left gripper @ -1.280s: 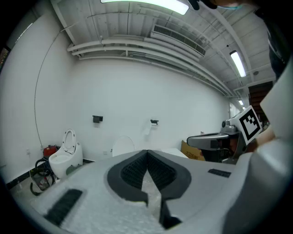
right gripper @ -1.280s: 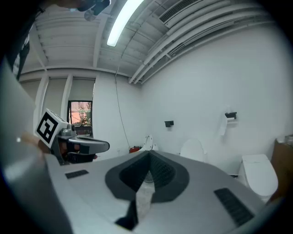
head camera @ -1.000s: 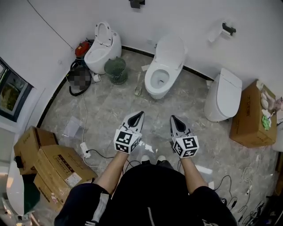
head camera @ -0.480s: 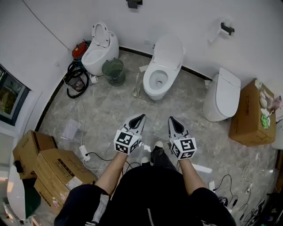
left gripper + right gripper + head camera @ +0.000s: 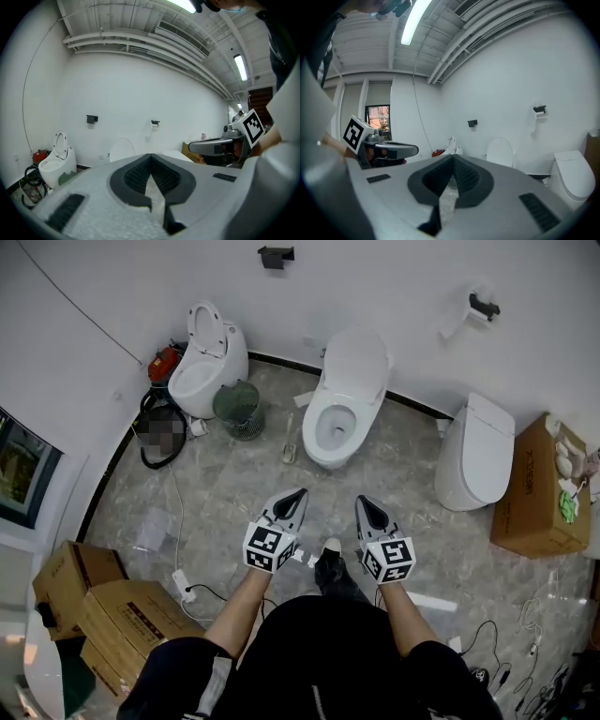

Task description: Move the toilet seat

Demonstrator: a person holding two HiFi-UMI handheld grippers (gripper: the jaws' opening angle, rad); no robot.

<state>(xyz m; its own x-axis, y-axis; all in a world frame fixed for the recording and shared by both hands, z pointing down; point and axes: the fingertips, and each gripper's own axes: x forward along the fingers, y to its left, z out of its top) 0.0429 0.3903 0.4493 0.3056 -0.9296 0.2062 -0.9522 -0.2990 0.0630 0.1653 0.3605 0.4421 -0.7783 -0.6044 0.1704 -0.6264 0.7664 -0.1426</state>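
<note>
Three white toilets stand along the far wall. The middle toilet (image 5: 342,399) has its lid raised against the wall and its seat (image 5: 334,427) down around the open bowl. It shows as a raised lid (image 5: 122,150) in the left gripper view and as a lid (image 5: 500,152) in the right gripper view. My left gripper (image 5: 300,492) and right gripper (image 5: 360,501) hang side by side over the floor, well short of that toilet. Both are shut and hold nothing. The shut tips show as my left gripper (image 5: 150,155) and my right gripper (image 5: 452,157) in their own views.
The left toilet (image 5: 206,357) has its seat up; the right toilet (image 5: 478,451) is closed. A green wastebasket (image 5: 237,401) stands between the left and middle toilets. Cardboard boxes (image 5: 122,601) sit at the near left, another box (image 5: 534,488) at the right. A power strip (image 5: 183,582) and cables lie on the floor.
The person has stepped forward, one foot now ahead between the grippers. The toilets sit a little lower in the head view. Both grippers stay shut, side by side.
</note>
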